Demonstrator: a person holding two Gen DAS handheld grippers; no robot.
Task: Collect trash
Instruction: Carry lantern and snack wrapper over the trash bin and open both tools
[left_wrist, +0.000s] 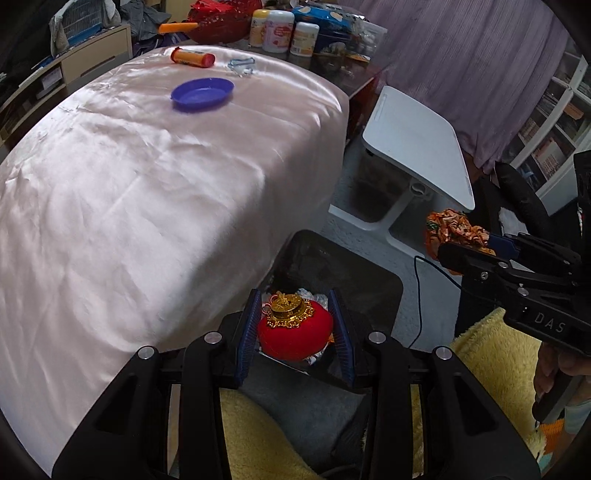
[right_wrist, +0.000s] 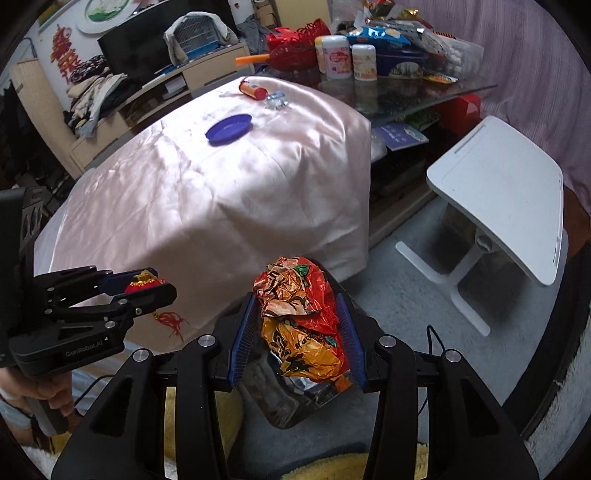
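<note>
Left wrist view looks down past a table draped in pale pink satin cloth, which I take as the landmark. On the cloth's far part lie a blue oval dish, an orange tube with a red cap beyond it, and a small clear crumpled wrapper just beside the dish's far side. Beyond the table a glass-topped table carries white jars and snack bags. To the right of the draped table stands a white tilted side table on a grey carpet. At the near right corner of the draped table, on the floor, sits a black trash bin with foil scraps in it; a thin black cable runs along the floor beside it. The left gripper is partly closed on a red lantern ornament, round and velvety with a gold filigree cap, its blue pads pressing both sides, hanging over the bin's mouth. The right gripper clamps a crumpled foil wrapper, orange, red and gold with dark print, bulging above the pads, also off the table's near corner. A yellow fleecy blanket lies below both tools.
</note>
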